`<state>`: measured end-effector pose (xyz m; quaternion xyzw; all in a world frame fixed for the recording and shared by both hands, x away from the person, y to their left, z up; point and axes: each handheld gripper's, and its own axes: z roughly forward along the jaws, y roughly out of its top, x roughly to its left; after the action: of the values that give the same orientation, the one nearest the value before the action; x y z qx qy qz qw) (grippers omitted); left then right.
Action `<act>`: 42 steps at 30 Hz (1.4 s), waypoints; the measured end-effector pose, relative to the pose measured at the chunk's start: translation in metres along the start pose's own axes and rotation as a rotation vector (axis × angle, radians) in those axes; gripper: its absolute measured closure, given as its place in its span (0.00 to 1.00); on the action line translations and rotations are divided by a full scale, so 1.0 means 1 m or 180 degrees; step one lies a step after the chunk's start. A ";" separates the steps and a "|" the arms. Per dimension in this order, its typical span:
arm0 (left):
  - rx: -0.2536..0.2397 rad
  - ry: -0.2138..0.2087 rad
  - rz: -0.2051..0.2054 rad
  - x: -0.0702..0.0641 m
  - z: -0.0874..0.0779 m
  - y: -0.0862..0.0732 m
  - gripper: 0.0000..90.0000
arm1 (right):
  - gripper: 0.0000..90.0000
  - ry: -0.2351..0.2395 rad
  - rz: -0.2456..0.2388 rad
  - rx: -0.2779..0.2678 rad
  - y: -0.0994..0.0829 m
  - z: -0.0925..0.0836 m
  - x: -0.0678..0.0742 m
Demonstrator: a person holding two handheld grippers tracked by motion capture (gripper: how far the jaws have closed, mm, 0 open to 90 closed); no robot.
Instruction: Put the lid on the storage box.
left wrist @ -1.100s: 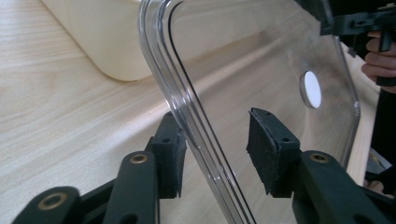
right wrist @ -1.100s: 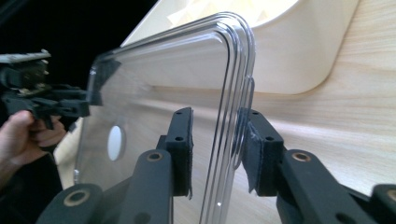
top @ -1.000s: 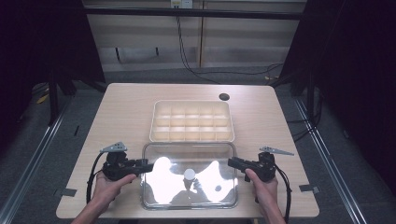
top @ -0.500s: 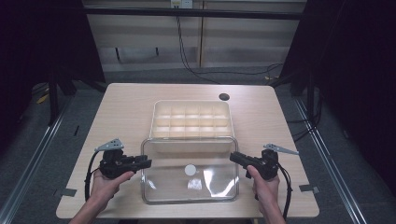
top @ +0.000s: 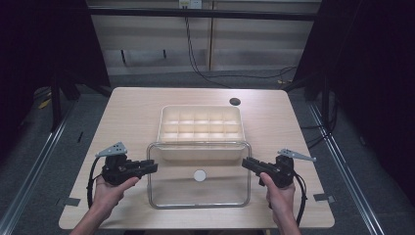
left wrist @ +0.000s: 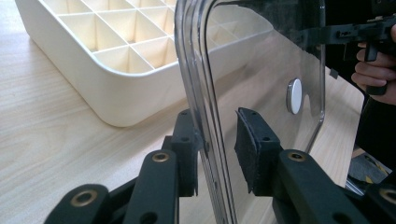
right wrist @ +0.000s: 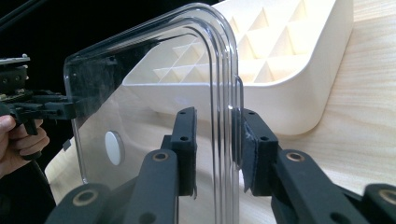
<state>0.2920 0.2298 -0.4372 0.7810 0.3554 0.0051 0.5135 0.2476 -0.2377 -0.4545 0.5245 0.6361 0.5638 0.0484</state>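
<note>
A: What is carried here, and where?

B: A clear lid (top: pixel 199 196) with a white round knob (top: pixel 199 175) is held between the left tongs (top: pixel 150 167) and the right tongs (top: pixel 248 163), over the near half of the bench (top: pixel 132 105). Its far edge overlaps the near wall of the cream compartment tray (top: pixel 201 122), which sits at the bench's middle.

A: How do the tongs stand?

B: In the left gripper view the left tongs (left wrist: pixel 219 140) straddle the lid's rim; one pad touches it, the other stands a little apart. In the right gripper view the right tongs (right wrist: pixel 215 142) bracket the opposite rim, jaws part-closed, pads at or just off the plastic. Whether either grip is firm cannot be told.

A: Which step is this?

B: Probably carrying the lid, either to or from the tray. If it is to go on, the next move calls for level travel toward the far edge, corners matched to the tray's corners, then an even lowering.
</note>
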 end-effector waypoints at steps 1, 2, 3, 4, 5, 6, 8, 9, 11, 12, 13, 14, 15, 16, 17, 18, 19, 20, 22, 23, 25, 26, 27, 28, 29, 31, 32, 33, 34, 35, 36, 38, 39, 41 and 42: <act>-0.0037 0.0002 0.0002 0.000 -0.002 0.001 0.79 | 0.78 -0.0011 -0.0033 -0.0015 0.002 0.000 0.002; -0.0037 0.0002 0.0002 0.000 -0.002 0.001 0.79 | 0.78 -0.0019 -0.0045 -0.0013 0.003 0.000 0.004; -0.0048 0.0010 -0.0016 -0.001 -0.003 0.002 0.80 | 0.78 -0.0041 -0.0074 -0.0021 0.004 -0.001 0.005; -0.0048 0.0010 -0.0016 -0.001 -0.003 0.002 0.80 | 0.78 -0.0041 -0.0074 -0.0021 0.004 -0.001 0.005; -0.0058 0.0012 -0.0021 -0.001 -0.004 0.002 0.80 | 0.77 -0.0077 -0.0123 -0.0016 0.006 0.000 0.009; -0.0058 0.0012 -0.0021 -0.001 -0.004 0.002 0.80 | 0.77 -0.0077 -0.0123 -0.0016 0.006 0.000 0.009; -0.0045 0.0024 -0.0001 -0.002 -0.005 0.003 0.80 | 0.76 -0.0122 -0.0141 -0.0022 0.007 -0.001 0.011; -0.0059 0.0024 0.0006 -0.003 -0.005 0.003 0.80 | 0.76 -0.0132 -0.0146 -0.0016 0.007 -0.001 0.012; -0.0061 0.0019 0.0036 -0.004 -0.006 0.005 0.81 | 0.75 -0.0146 -0.0152 -0.0012 0.008 -0.001 0.013; -0.0078 0.0016 0.0022 -0.005 -0.006 0.006 0.81 | 0.75 -0.0156 -0.0153 -0.0021 0.009 -0.002 0.013; -0.0081 0.0015 0.0022 -0.005 -0.006 0.008 0.81 | 0.75 -0.0165 -0.0159 -0.0045 0.012 -0.002 0.014; -0.0099 0.0008 0.0015 -0.005 -0.006 0.009 0.81 | 0.75 -0.0165 -0.0159 -0.0045 0.012 -0.002 0.014; -0.0107 0.0009 0.0018 -0.004 -0.006 0.010 0.81 | 0.75 -0.0169 -0.0157 -0.0045 0.013 -0.003 0.014; -0.0108 0.0004 0.0015 -0.004 -0.006 0.012 0.81 | 0.75 -0.0166 -0.0160 -0.0051 0.015 -0.003 0.015; -0.0119 0.0007 0.0016 -0.004 -0.006 0.013 0.81 | 0.75 -0.0162 -0.0170 -0.0056 0.016 -0.004 0.015; -0.0133 0.0026 0.0023 -0.004 -0.005 0.015 0.81 | 0.75 -0.0160 -0.0184 -0.0065 0.019 -0.004 0.016; -0.0124 0.0053 0.0032 -0.005 -0.005 0.016 0.80 | 0.75 -0.0166 -0.0204 -0.0065 0.020 -0.004 0.015; -0.0124 0.0053 0.0032 -0.005 -0.005 0.016 0.80 | 0.75 -0.0166 -0.0204 -0.0065 0.020 -0.004 0.015; -0.0119 0.0104 0.0056 -0.006 -0.003 0.018 0.79 | 0.75 -0.0164 -0.0193 -0.0066 0.023 -0.003 0.015; -0.0127 0.0121 0.0063 -0.006 -0.002 0.020 0.79 | 0.75 -0.0182 -0.0189 -0.0071 0.024 -0.003 0.014; -0.0134 0.0110 0.0058 -0.005 -0.001 0.022 0.79 | 0.75 -0.0193 -0.0177 -0.0070 0.026 -0.003 0.014; -0.0134 0.0110 0.0058 -0.005 -0.001 0.022 0.79 | 0.75 -0.0190 -0.0197 -0.0071 0.027 -0.004 0.014; -0.0135 0.0110 0.0084 -0.005 -0.001 0.024 0.79 | 0.75 -0.0188 -0.0190 -0.0075 0.028 -0.005 0.014; -0.0135 0.0110 0.0084 -0.005 -0.001 0.024 0.79 | 0.75 -0.0188 -0.0190 -0.0075 0.028 -0.005 0.014; -0.0162 0.0095 0.0055 -0.006 0.000 0.026 0.79 | 0.75 -0.0181 -0.0216 -0.0089 0.031 -0.006 0.014; -0.0154 0.0107 0.0067 -0.006 -0.001 0.028 0.79 | 0.74 -0.0208 -0.0254 -0.0103 0.033 -0.006 0.014; -0.0154 0.0107 0.0067 -0.006 -0.001 0.028 0.79 | 0.74 -0.0227 -0.0266 -0.0101 0.035 -0.005 0.015; -0.0187 0.0104 0.0061 -0.007 -0.001 0.030 0.79 | 0.74 -0.0240 -0.0281 -0.0080 0.037 -0.005 0.016; -0.0187 0.0104 0.0061 -0.007 -0.001 0.030 0.79 | 0.74 -0.0240 -0.0281 -0.0080 0.037 -0.005 0.016; -0.0206 0.0084 0.0068 -0.008 -0.002 0.032 0.79 | 0.74 -0.0230 -0.0285 -0.0086 0.040 -0.007 0.017; -0.0206 0.0084 0.0068 -0.008 -0.002 0.032 0.79 | 0.74 -0.0230 -0.0285 -0.0086 0.040 -0.007 0.017; -0.0215 0.0075 0.0060 -0.008 -0.003 0.035 0.79 | 0.74 -0.0206 -0.0284 -0.0113 0.043 -0.010 0.019; -0.0212 0.0075 0.0070 -0.009 -0.003 0.038 0.79 | 0.74 -0.0197 -0.0280 -0.0145 0.045 -0.011 0.019; -0.0215 0.0075 0.0088 -0.011 -0.003 0.042 0.79 | 0.74 -0.0211 -0.0266 -0.0161 0.047 -0.011 0.018; -0.0215 0.0075 0.0088 -0.011 -0.003 0.042 0.80 | 0.74 -0.0211 -0.0266 -0.0161 0.047 -0.011 0.018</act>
<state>0.3061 0.2172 -0.3981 0.7680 0.3502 0.0334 0.5352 0.2605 -0.2407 -0.4048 0.5144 0.6410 0.5596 0.1062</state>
